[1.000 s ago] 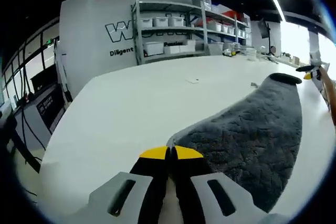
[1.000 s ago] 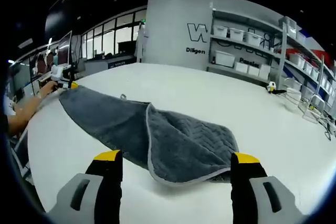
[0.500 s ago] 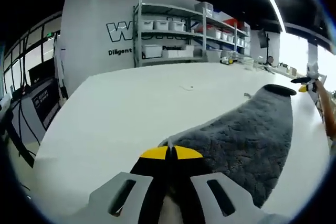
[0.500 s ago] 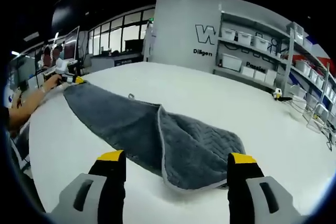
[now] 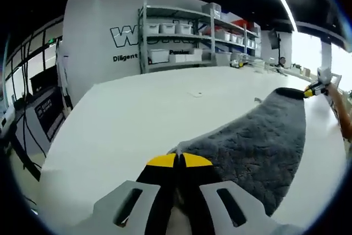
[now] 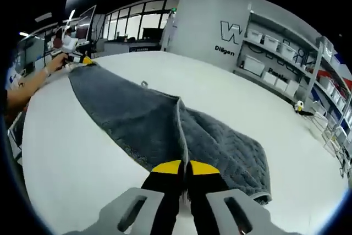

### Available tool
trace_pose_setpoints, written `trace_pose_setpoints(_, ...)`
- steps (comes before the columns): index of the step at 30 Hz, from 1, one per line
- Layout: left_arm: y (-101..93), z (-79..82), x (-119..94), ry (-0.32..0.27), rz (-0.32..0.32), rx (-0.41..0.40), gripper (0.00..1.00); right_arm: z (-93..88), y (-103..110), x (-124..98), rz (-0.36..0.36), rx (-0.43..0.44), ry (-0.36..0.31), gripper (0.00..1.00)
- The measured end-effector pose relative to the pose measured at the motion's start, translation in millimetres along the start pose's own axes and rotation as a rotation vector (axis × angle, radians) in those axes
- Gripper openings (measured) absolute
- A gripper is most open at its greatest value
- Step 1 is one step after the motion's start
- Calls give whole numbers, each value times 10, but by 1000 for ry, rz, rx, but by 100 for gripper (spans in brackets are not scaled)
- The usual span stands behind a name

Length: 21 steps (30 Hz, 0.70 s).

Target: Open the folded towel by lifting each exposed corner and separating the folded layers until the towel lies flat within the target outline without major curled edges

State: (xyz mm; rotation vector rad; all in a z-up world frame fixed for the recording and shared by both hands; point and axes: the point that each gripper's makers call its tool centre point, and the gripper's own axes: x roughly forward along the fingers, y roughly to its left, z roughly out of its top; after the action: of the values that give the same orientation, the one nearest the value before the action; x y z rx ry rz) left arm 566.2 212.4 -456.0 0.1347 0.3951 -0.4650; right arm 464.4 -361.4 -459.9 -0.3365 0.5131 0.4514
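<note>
Pinching towel (image 6: 143, 119) edge, right gripper (image 6: 185, 165)

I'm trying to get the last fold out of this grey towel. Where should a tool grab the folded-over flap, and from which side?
Take the towel by the pale piped edge of the flap, where it lies on top of the lower layer. Come in low from the near end, as the right tool does. That raised hem is a free edge, so it probably peels back alone. The left tool pins the far corner.

Both views face along towel (image 5: 258, 141), opposite ends
</note>
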Motion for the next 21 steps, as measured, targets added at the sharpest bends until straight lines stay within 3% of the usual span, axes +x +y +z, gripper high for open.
trace_pose_setpoints(3, -20, 12, -23, 0, 3, 16, 2, -29, -36, -4, -12, -14, 2, 0)
trace_pose_setpoints(12, -74, 86, -131, -26, 13, 44, 2, 20, -308, -291, -118, 4, -57, 0)
trace_pose_setpoints(21, -191, 117, -310, -57, -2, 58, 2, -109, -486, -487, -167, 35, -56, 0)
